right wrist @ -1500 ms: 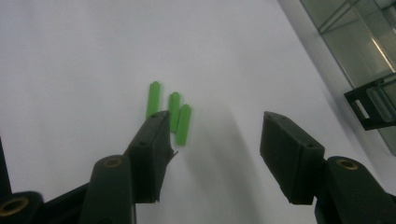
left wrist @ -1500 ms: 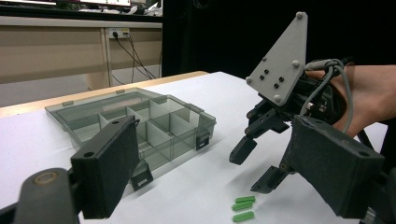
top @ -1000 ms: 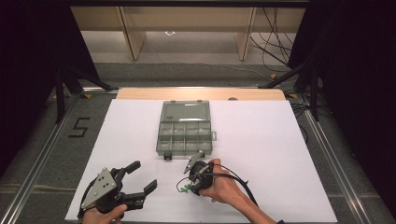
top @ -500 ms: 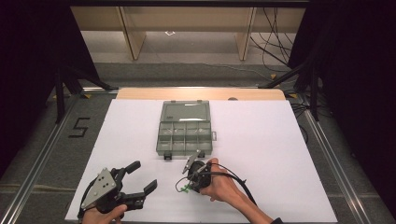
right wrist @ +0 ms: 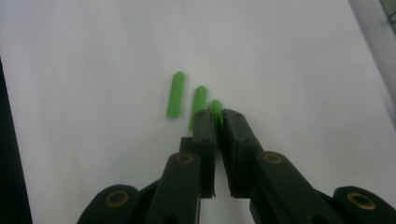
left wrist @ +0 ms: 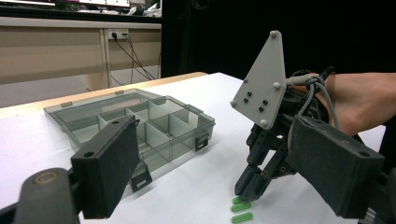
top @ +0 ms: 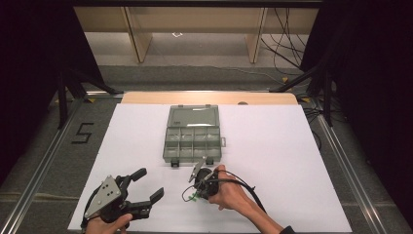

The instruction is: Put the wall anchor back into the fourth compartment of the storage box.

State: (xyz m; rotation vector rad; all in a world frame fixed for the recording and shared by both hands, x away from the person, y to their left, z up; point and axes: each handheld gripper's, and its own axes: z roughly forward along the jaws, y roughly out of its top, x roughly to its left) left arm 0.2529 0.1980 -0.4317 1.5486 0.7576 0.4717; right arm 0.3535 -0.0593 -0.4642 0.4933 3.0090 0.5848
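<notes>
- The right hand-held gripper (right wrist: 216, 122) has just been closing and now pinches one green plug (right wrist: 215, 111), tip down on the white surface (top: 292, 156).
- Two more plugs (right wrist: 176, 94) lie just beside it, perhaps touching.
- The left hand-held gripper (top: 146, 187) stands wide, empty.
- A lidded box (top: 193, 134) sits near, open.

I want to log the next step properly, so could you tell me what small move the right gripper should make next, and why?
Probably a short, straight lift. The right gripper has just been closing and its jaws now pinch the nearest green plug, while two more green plugs lie close beside it on the white table. Rising straight up should avoid nudging them, before carrying it to the open organizer box.
</notes>
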